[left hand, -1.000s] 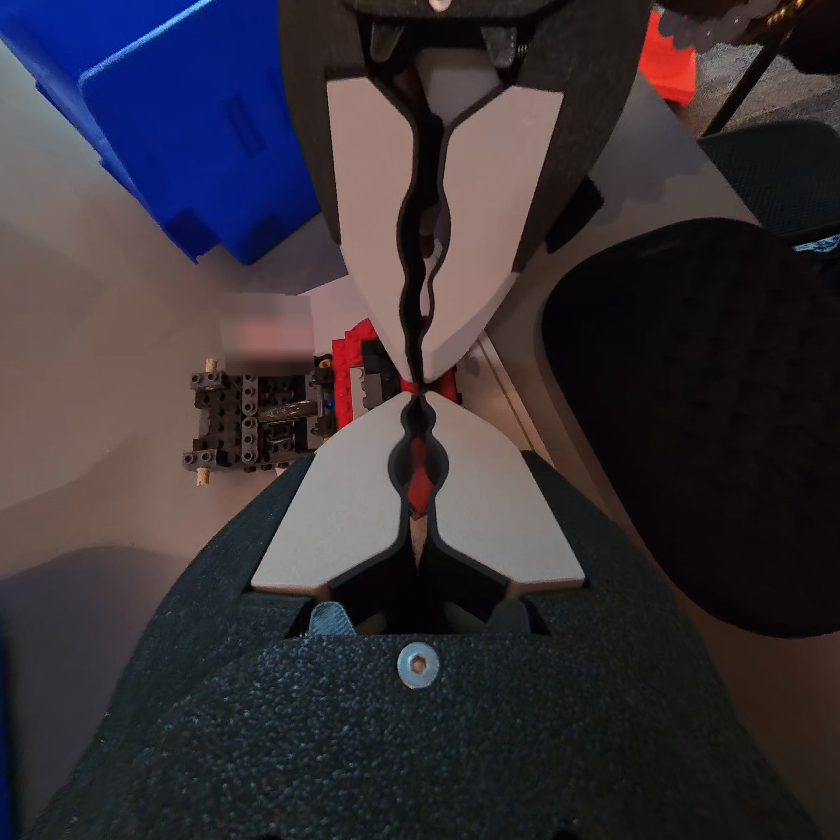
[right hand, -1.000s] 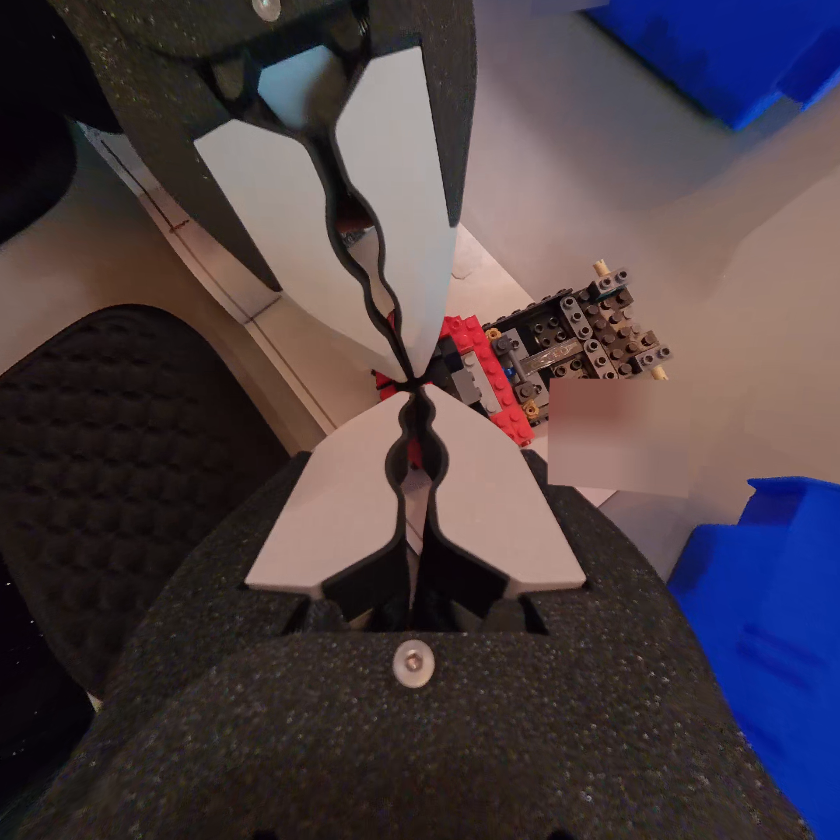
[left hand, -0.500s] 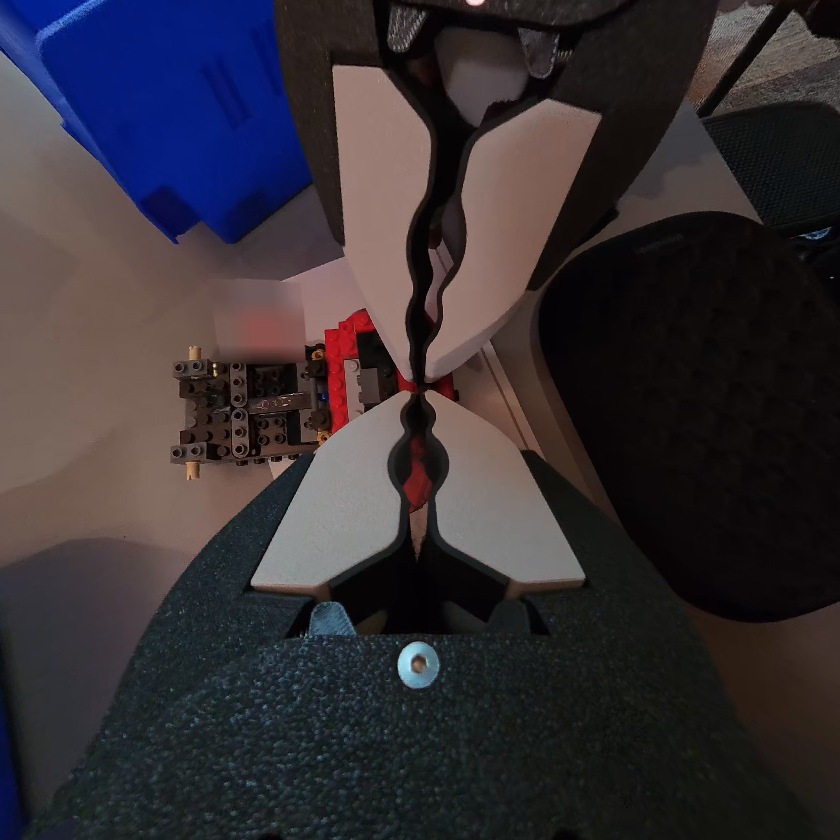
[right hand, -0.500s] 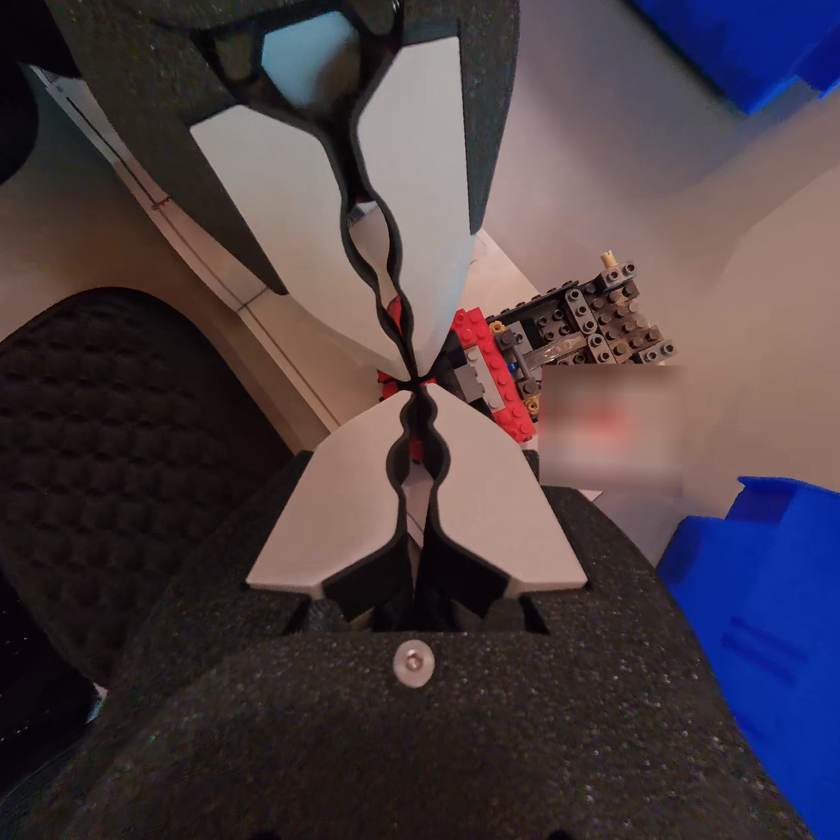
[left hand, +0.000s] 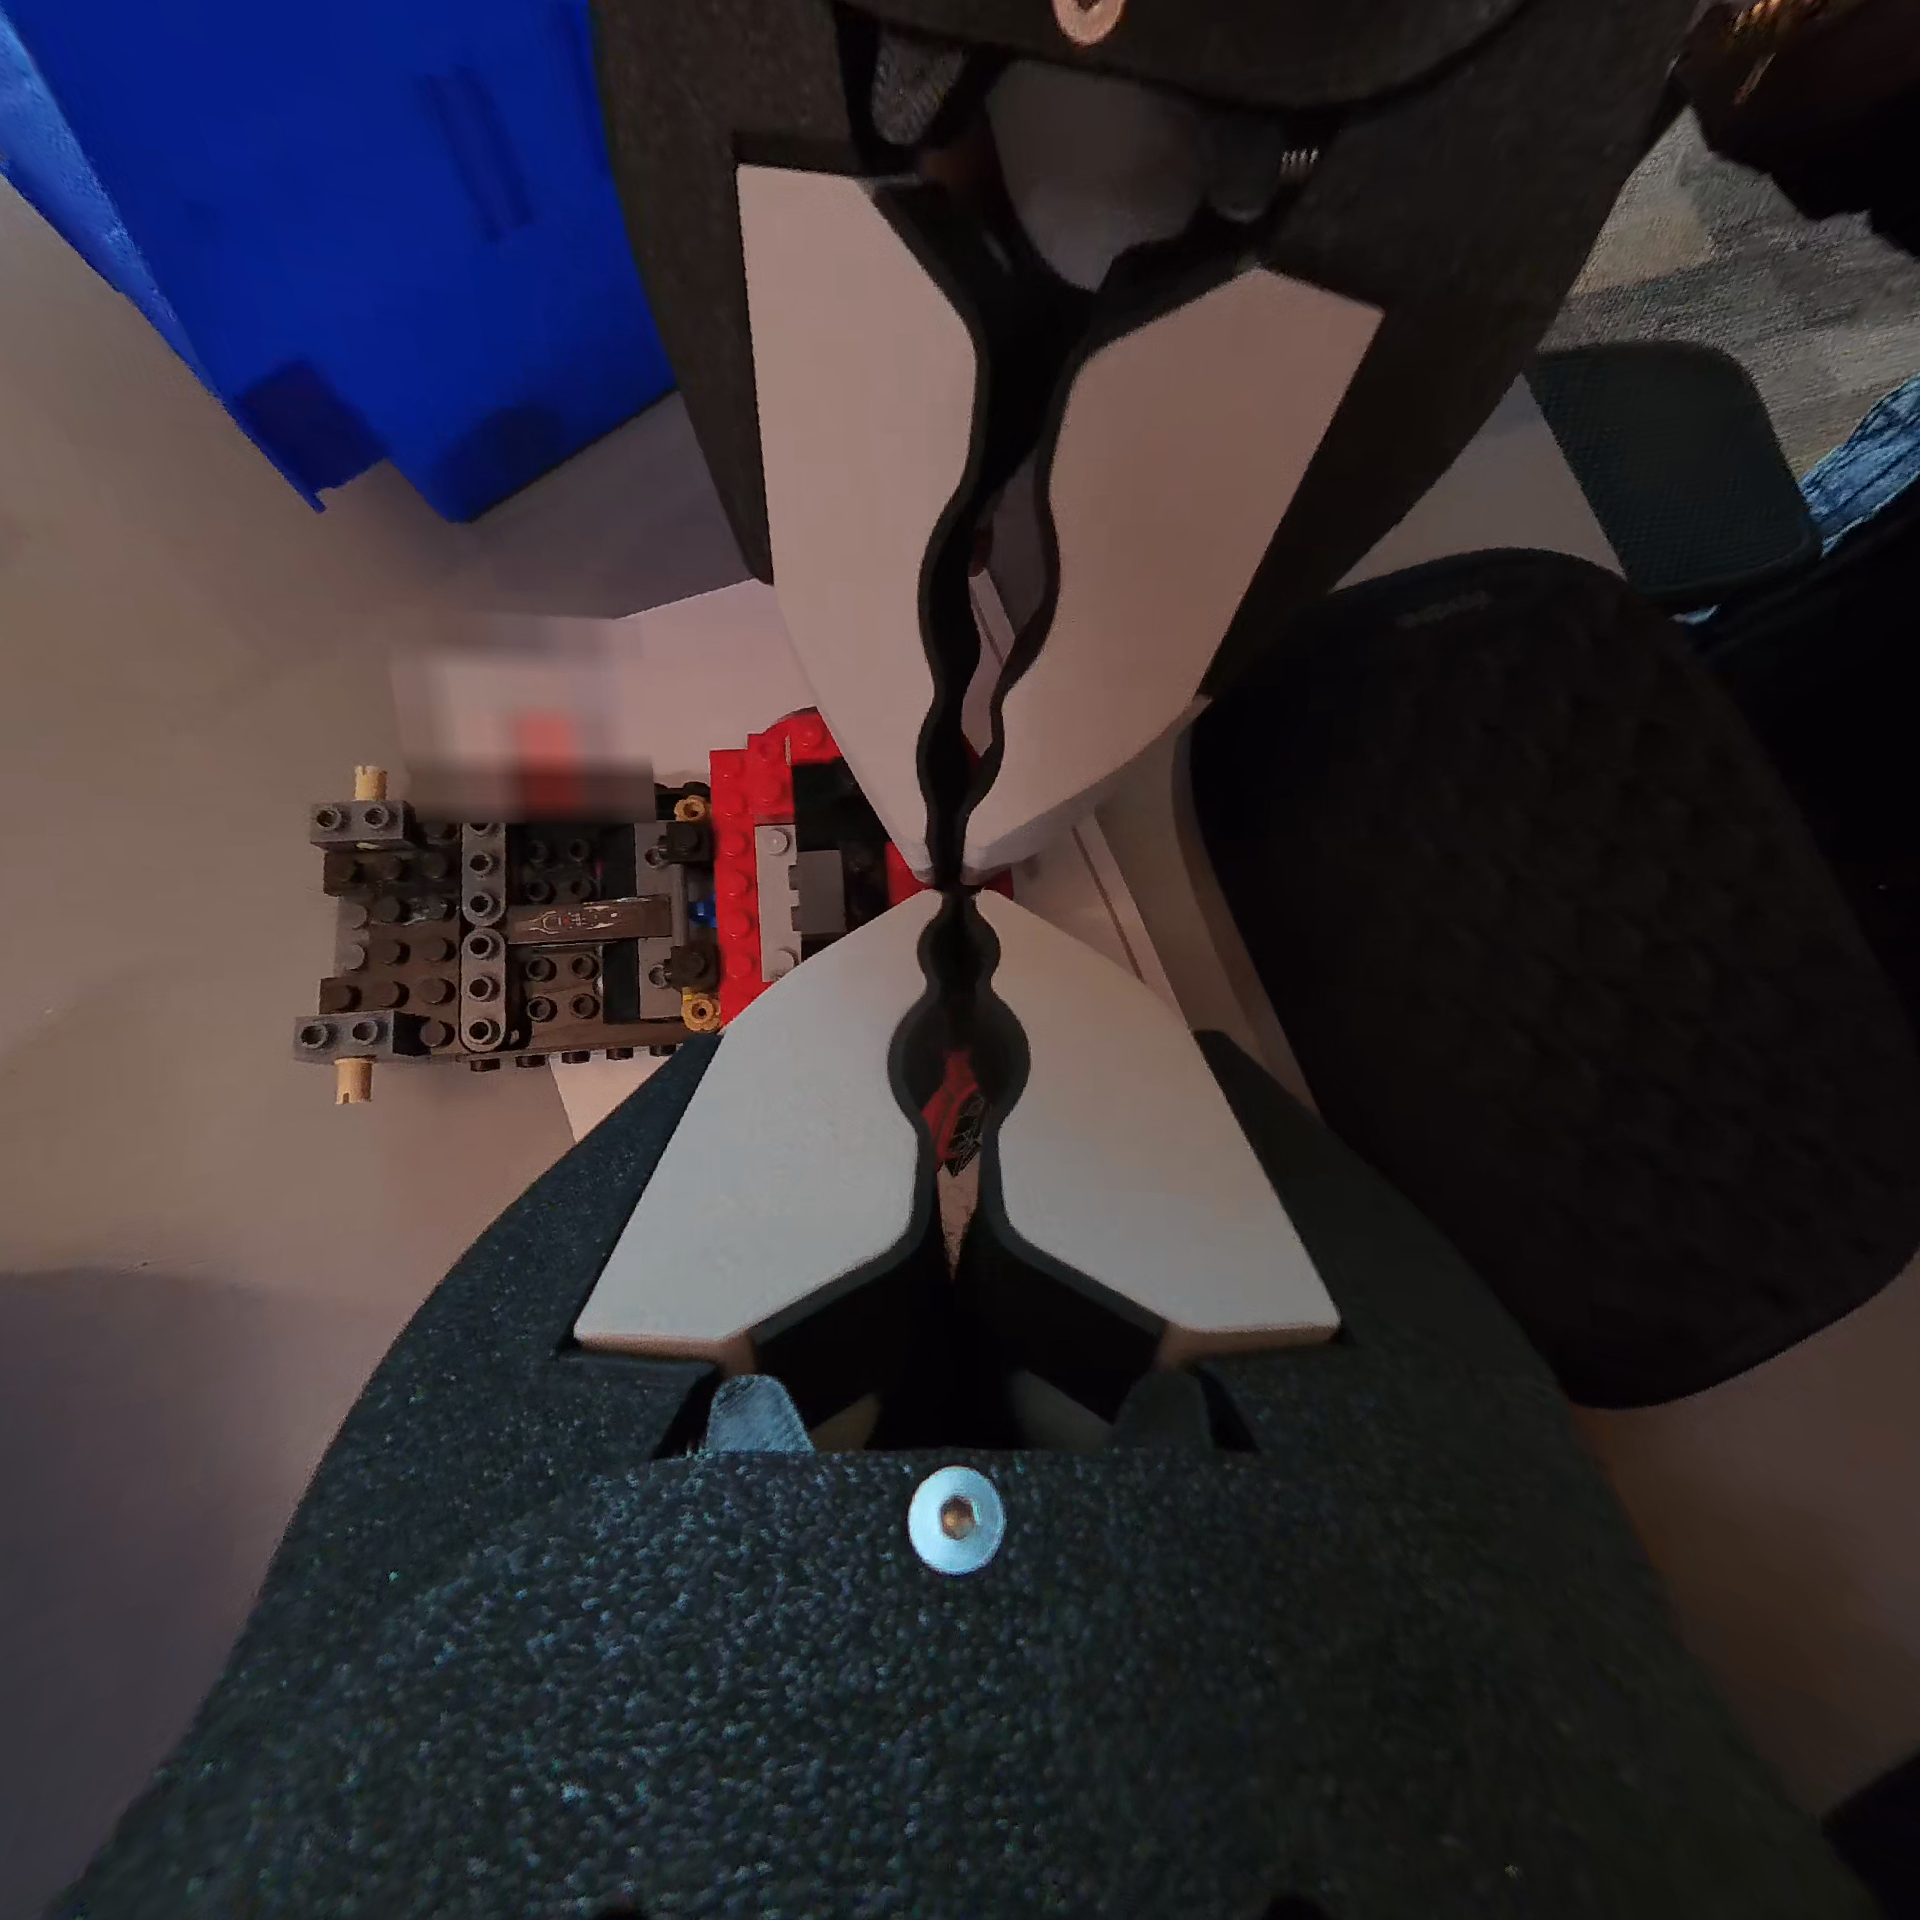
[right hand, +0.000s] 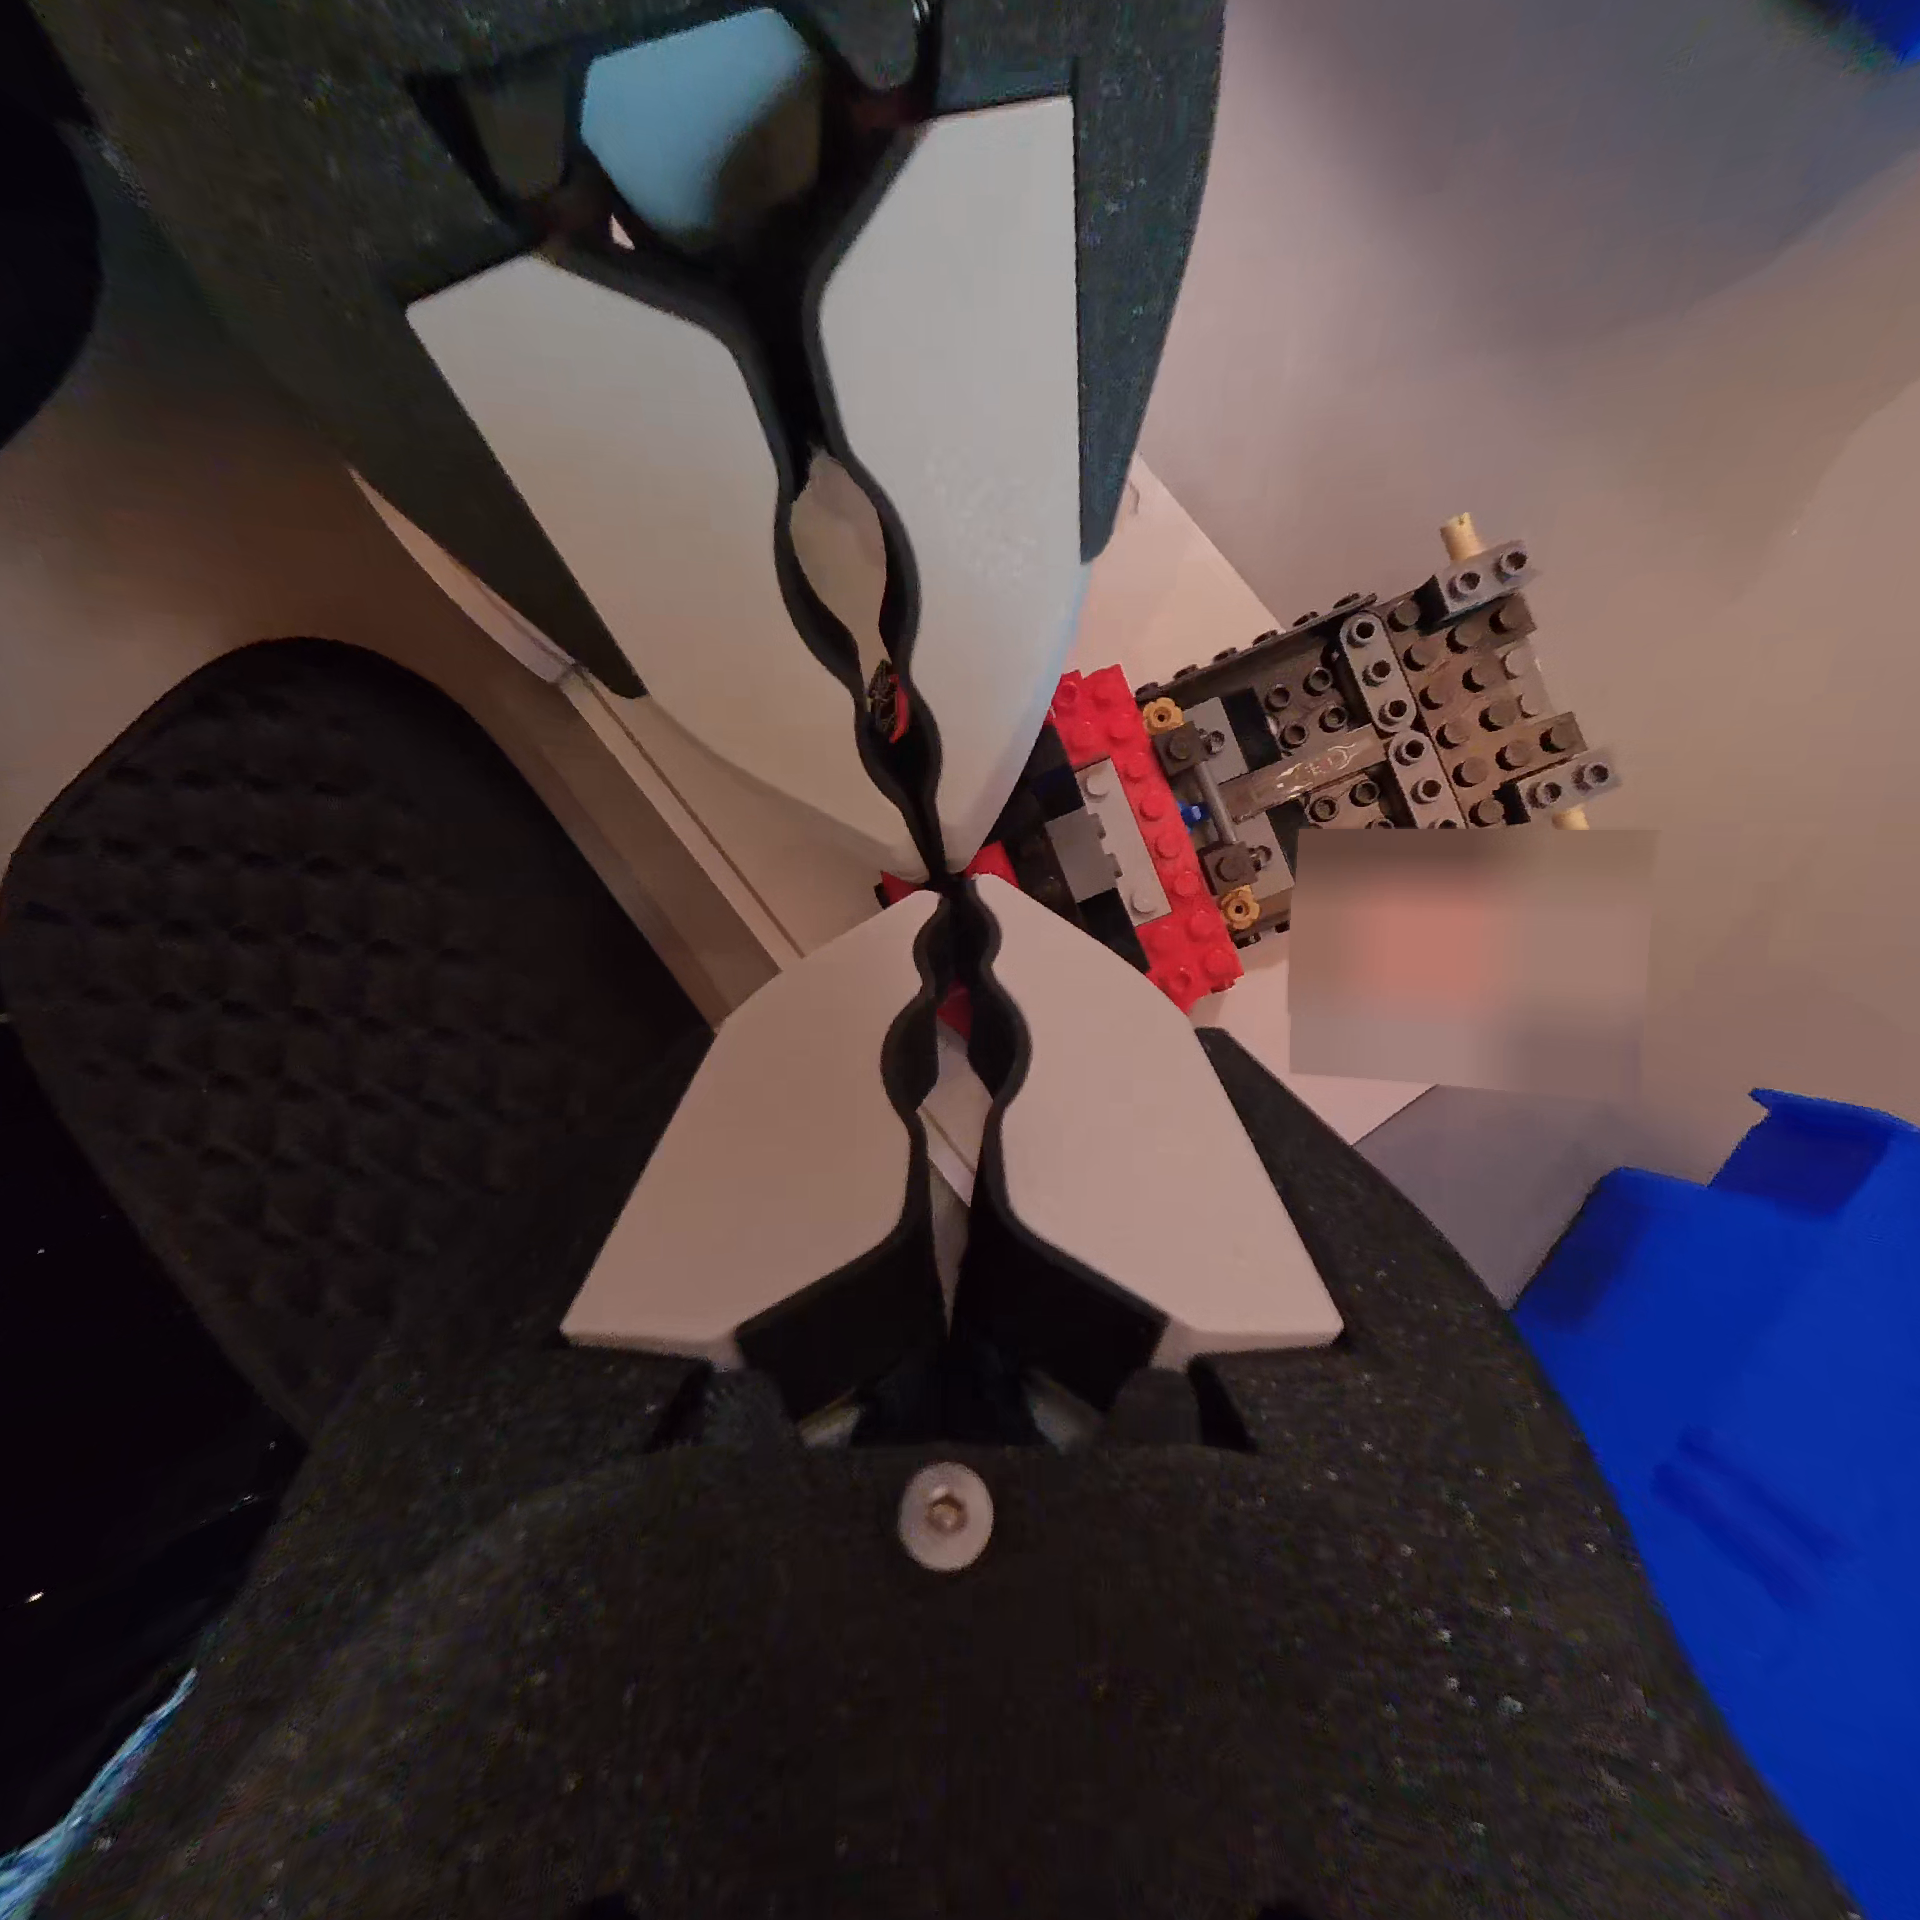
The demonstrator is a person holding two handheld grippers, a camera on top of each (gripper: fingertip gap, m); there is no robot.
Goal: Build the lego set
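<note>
Left tool (left hand: pixel 954 914) clamped on a small red printed lego piece (left hand: pixel 958 1117), right tool (right hand: pixel 951 894) closed tip to tip against it, apparently pinching the same piece, partly built black, grey and red brick lego car (left hand: pixel 540 925) on the pale worktop (left hand: pixel 156 644) beneath, blue plastic bin (left hand: pixel 343 229) nearby

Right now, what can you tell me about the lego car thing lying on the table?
The lego car is a half-built plastic chassis lying flat, studs up, on the pale table, partly on a white sheet. Its back is dark grey and black bricks with holed beams and tan axle pins poking out at the sides. Its front is red plates around grey and black bricks, with small gold studs and one blue piece. Both grippers' fingers hide its front end, so contact there cannot be told.
</note>
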